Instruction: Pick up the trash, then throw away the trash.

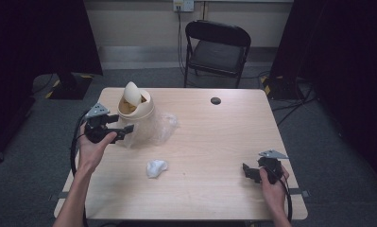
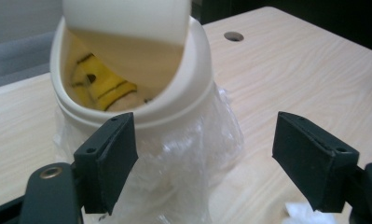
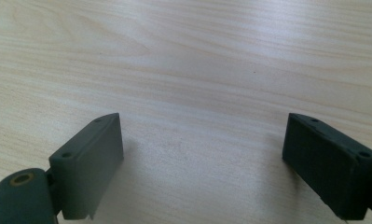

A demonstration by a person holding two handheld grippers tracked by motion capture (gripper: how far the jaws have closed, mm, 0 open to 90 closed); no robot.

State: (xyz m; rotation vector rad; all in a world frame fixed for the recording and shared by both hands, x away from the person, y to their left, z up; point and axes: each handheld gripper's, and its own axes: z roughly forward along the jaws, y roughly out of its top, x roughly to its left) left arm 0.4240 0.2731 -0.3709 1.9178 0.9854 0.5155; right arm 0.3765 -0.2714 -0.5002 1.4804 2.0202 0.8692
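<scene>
The left gripper point(image 2: 204, 163) stands with jaws spread wide, empty. Just ahead of its fingers sits the small cream plastic swing-lid bin point(image 2: 141, 93), smooth and rounded, lined with a crinkled clear plastic bag point(image 2: 193, 154); its flap is tipped open over yellow scraps point(image 2: 102, 84). The right gripper point(image 3: 202, 163) hovers agape over bare pale wood-grain table point(image 3: 183, 70). A crumpled white tissue point(image 1: 156, 167) lies between the grippers.

Surface point(image 1: 214, 142) evenly lit from above; room edges left dark in high view. Soft shadows cast beneath jaws in right gripper view. Near jaws slightly blurred in both gripper views. No harsh glare seen.
</scene>
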